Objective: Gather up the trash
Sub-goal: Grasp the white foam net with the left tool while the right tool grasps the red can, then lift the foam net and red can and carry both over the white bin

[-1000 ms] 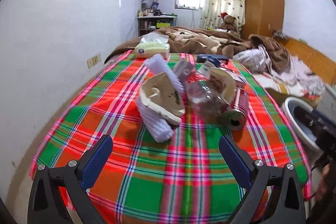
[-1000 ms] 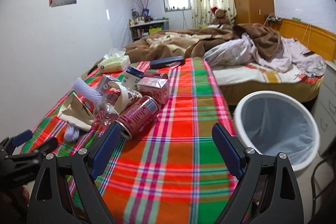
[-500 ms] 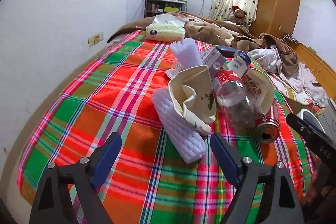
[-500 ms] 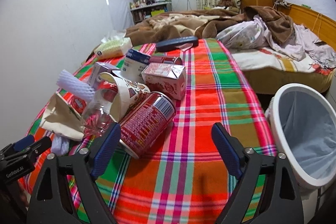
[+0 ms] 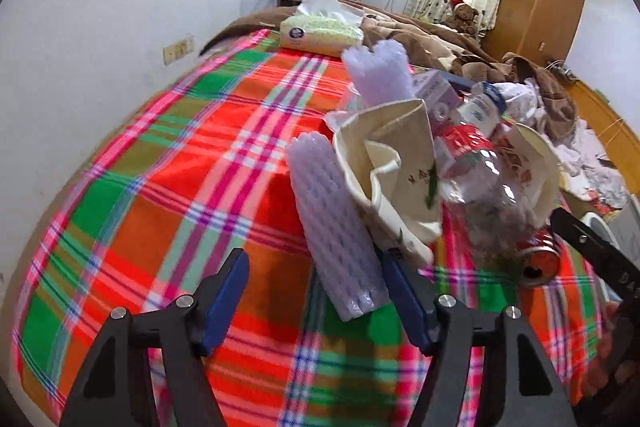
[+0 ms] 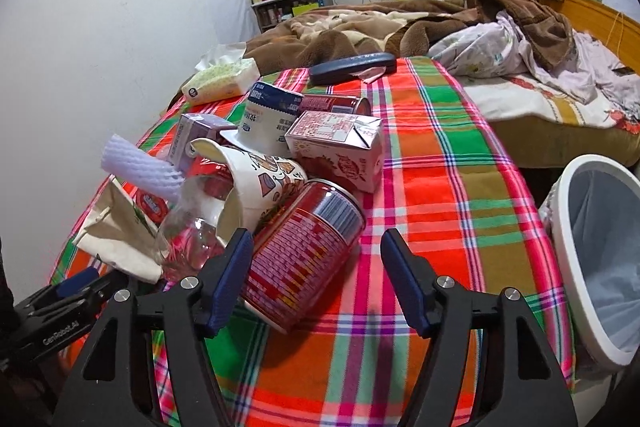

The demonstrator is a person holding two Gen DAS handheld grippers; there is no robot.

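A pile of trash lies on the plaid tablecloth. In the left wrist view my left gripper is open, its jaws on either side of the near end of a lilac foam net sleeve, beside a crushed paper cup and a clear plastic bottle. In the right wrist view my right gripper is open around the near end of a red can lying on its side. Behind it lie a printed paper cup, a pink carton and a white-blue carton.
A white trash bin with a liner stands off the table's right edge. A tissue pack, a dark glasses case and a second red can lie farther back. The unmade bed lies beyond. A wall runs along the left.
Both grippers have moved forward toward the pile. The left jaws now flank the foam sleeve's end; the right jaws now flank the red can. Nothing has been lifted.
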